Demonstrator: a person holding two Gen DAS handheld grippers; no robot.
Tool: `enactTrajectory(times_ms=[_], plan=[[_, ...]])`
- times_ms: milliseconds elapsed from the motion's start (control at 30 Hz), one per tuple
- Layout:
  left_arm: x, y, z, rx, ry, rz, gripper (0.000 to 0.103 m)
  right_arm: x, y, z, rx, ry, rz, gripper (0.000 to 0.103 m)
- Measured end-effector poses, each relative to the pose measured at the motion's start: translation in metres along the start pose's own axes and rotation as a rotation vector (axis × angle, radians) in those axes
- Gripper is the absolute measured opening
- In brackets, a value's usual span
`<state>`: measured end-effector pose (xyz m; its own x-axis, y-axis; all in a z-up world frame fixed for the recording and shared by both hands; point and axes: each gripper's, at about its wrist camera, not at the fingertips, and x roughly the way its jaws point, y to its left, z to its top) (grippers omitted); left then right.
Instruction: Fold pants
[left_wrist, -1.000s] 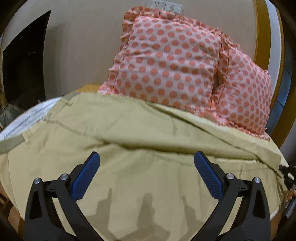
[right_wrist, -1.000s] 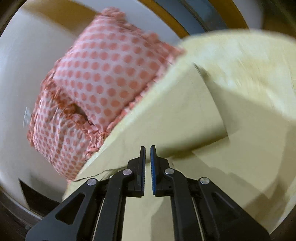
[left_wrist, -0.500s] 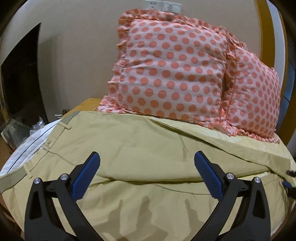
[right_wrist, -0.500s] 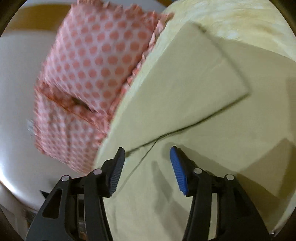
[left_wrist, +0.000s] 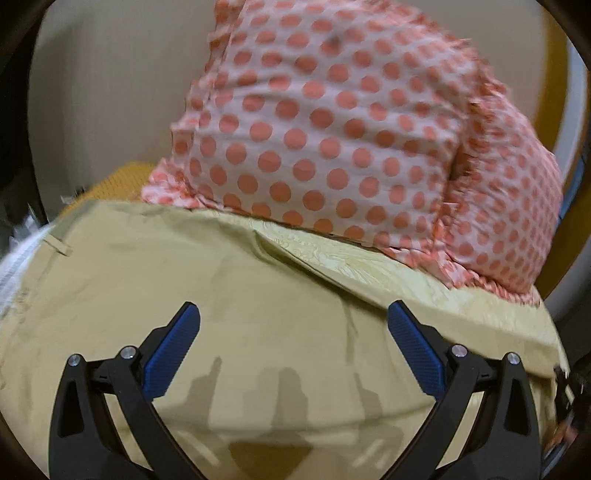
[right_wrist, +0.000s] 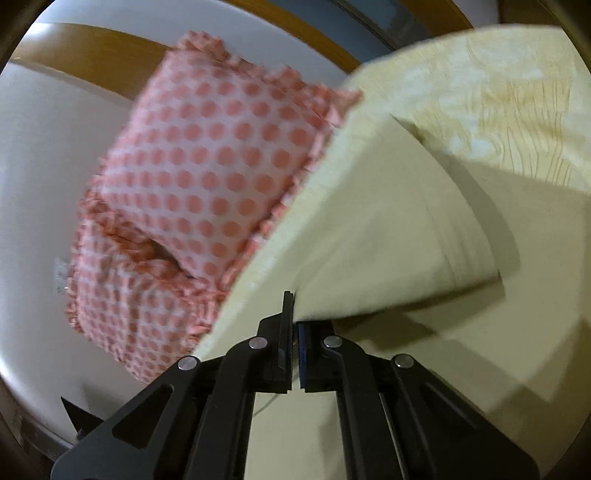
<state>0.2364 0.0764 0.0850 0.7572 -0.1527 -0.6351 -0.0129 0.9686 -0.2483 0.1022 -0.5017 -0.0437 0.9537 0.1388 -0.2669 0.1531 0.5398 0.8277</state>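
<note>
Khaki pants (left_wrist: 229, 295) lie spread on the bed, waistband with belt loops at the left. My left gripper (left_wrist: 293, 343) is open and empty, hovering just above the pants. In the right wrist view my right gripper (right_wrist: 294, 314) is shut on an edge of the pants (right_wrist: 388, 236) and lifts that part off the bed as a raised flap.
Two pink pillows with coral dots (left_wrist: 332, 133) stand against the wall behind the pants and also show in the right wrist view (right_wrist: 207, 166). A pale yellow patterned bedspread (right_wrist: 498, 92) lies under the pants. A wooden headboard (right_wrist: 92, 62) runs behind.
My right gripper was open half a second ago and has now shut on the pants edge and lifted it. My left gripper stayed open and moved closer to the pillows.
</note>
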Motion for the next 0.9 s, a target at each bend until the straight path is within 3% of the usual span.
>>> enactTrajectory(times_ms=[67,200,367,400,467,500,567,700,767,900], plan=[[0.028,0.006,0.012,-0.049,0.067,0.000,0.087,-0.006,0.007,0.001,-0.011,-0.022,0.039,0.002],[0.073,0.019,0.024,-0.179,0.179,-0.030,0.082,-0.018,0.018,0.004,-0.040,-0.057,0.083,0.002],[0.095,0.023,0.033,-0.248,0.193,0.009,0.080,-0.025,0.021,0.004,-0.074,-0.057,0.094,0.002],[0.100,0.024,0.034,-0.251,0.199,0.025,0.071,-0.024,0.021,0.004,-0.076,-0.054,0.093,0.002],[0.110,0.031,0.034,-0.262,0.232,-0.007,0.005,-0.024,0.020,0.005,-0.076,-0.049,0.094,0.002],[0.110,0.038,0.030,-0.300,0.249,-0.042,0.005,-0.024,0.019,0.005,-0.077,-0.045,0.096,0.002],[0.093,0.046,0.022,-0.332,0.221,-0.064,0.005,-0.028,0.017,0.006,-0.076,-0.041,0.104,0.002],[0.008,0.043,-0.005,-0.249,0.107,-0.089,0.005,-0.049,0.011,0.009,-0.075,-0.068,0.116,0.002],[-0.048,0.044,-0.033,-0.223,0.044,-0.111,0.005,-0.063,0.003,0.008,-0.081,-0.076,0.097,0.002],[-0.118,0.041,-0.108,-0.187,0.003,-0.050,0.005,-0.077,-0.019,-0.001,-0.067,-0.053,0.035,0.002]])
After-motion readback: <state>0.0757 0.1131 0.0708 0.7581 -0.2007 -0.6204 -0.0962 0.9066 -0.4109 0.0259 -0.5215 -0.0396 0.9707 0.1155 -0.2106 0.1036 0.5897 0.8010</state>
